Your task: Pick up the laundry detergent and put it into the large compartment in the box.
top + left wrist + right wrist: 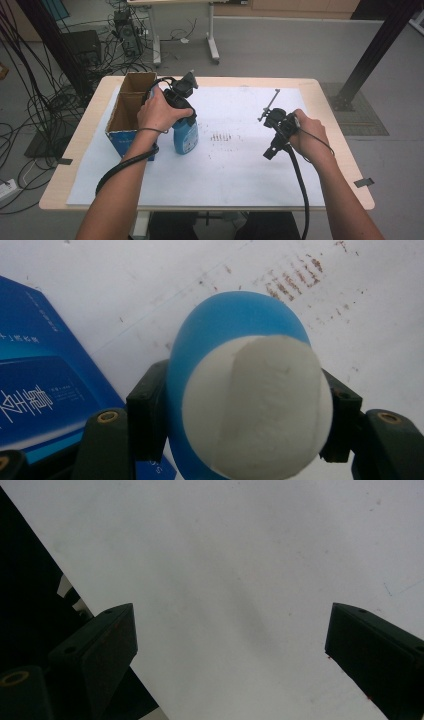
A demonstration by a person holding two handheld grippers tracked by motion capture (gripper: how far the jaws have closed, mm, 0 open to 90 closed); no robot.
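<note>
Where jaws clamp, blue bottle (235,340) sits between.

High overview; two close gripper views down onto white sheet (240,165).

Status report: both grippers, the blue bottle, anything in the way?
Left gripper shut on blue bottle, upright on white sheet. Right gripper open, empty. Cardboard box close beside bottle.

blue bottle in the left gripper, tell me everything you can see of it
The blue bottle looks like smooth plastic, with a rounded blue body and a white cap or top seen end-on in the left gripper view. It stands upright on the white sheet, right beside the blue cardboard box. The left gripper is clamped on its upper part, one jaw on each side. Its label is too blurred to read.
</note>
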